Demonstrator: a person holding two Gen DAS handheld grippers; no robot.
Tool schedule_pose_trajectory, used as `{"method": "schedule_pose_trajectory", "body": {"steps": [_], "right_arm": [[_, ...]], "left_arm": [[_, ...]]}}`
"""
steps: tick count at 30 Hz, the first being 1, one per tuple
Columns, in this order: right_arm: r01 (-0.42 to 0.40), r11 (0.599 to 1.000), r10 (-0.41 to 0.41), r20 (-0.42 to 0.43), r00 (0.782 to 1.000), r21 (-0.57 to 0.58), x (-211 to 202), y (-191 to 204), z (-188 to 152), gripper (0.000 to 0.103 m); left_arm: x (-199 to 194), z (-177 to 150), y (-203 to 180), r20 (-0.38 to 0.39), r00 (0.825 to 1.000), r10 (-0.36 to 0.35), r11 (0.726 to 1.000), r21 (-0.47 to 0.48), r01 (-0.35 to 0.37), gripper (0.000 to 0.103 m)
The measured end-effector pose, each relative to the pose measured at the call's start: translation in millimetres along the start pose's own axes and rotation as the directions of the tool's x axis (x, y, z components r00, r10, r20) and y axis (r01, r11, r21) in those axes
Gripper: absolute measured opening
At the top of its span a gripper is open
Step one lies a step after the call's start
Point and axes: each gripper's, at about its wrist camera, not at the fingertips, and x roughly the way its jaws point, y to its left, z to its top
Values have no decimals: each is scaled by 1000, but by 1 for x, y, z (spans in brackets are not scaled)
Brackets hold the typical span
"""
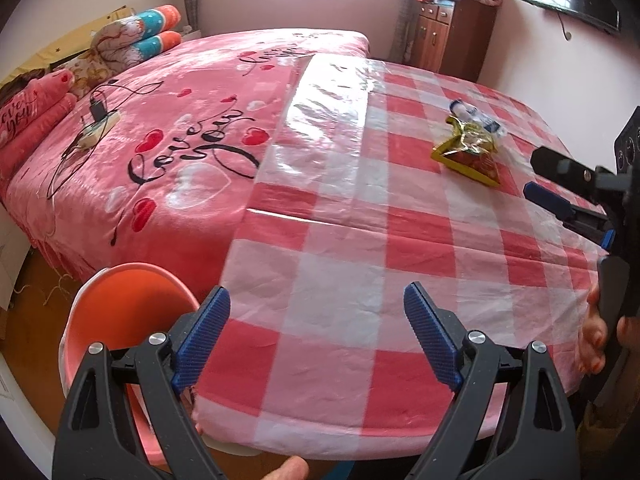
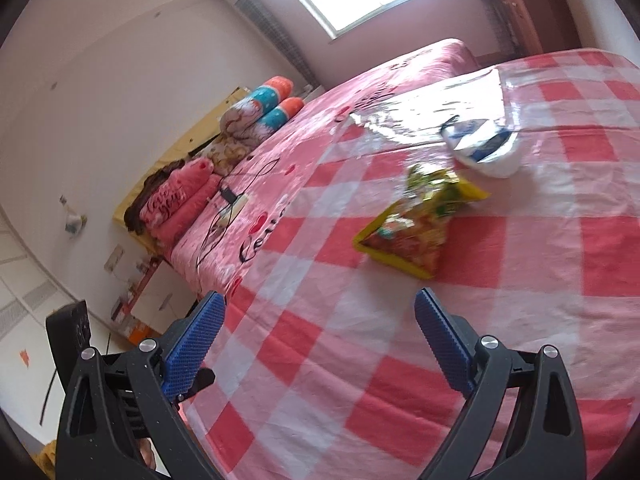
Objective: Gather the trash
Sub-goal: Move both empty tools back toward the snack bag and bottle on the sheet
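Both claws apart, nothing held. Left gripper (image 1: pixel 316 336) hangs over near edge of checked plastic cloth (image 1: pixel 360 240); right gripper (image 2: pixel 320 344) aims at yellow snack bag (image 2: pixel 416 228). Blue-white wrapper (image 2: pixel 480 148) just behind bag, touching or nearly, can't tell. Orange bin (image 1: pixel 128 320) beside table, below left claw.

Risks: crinkly foil bag may slip from pads. Slick cloth could get pinched with it and drag wrapper along. Right view blurred; misjudged reach likely shoves bag away.

Blurred snack bag (image 2: pixel 416 220); print on it illegible.
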Motion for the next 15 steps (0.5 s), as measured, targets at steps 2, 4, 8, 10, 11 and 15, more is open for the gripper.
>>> {"method": "schedule_pose_trajectory", "body": {"steps": [2, 4, 8, 10, 11, 15], "right_arm": [[5, 1000, -5, 12, 1000, 18, -5, -8, 1, 95], [7, 999, -7, 20, 1000, 33, -10, -17, 3, 95], [16, 998, -18, 36, 999, 58, -19, -31, 5, 95], [20, 997, -24, 45, 999, 71, -23, -39, 6, 95], [22, 997, -26, 48, 999, 76, -24, -41, 9, 95], [32, 994, -39, 70, 997, 101, -34, -55, 13, 95]], "left_arm": [[2, 2, -7, -7, 1000, -2, 1000, 13, 2, 89], [4, 4, -15, -13, 1000, -6, 1000, 27, 6, 89], [8, 7, -31, -22, 1000, -11, 998, 55, 12, 89], [10, 10, -40, -25, 1000, -17, 997, 70, 18, 89], [12, 12, -44, -25, 1000, -18, 997, 76, 20, 89], [15, 20, -64, -25, 999, -33, 993, 114, 36, 89]]}}
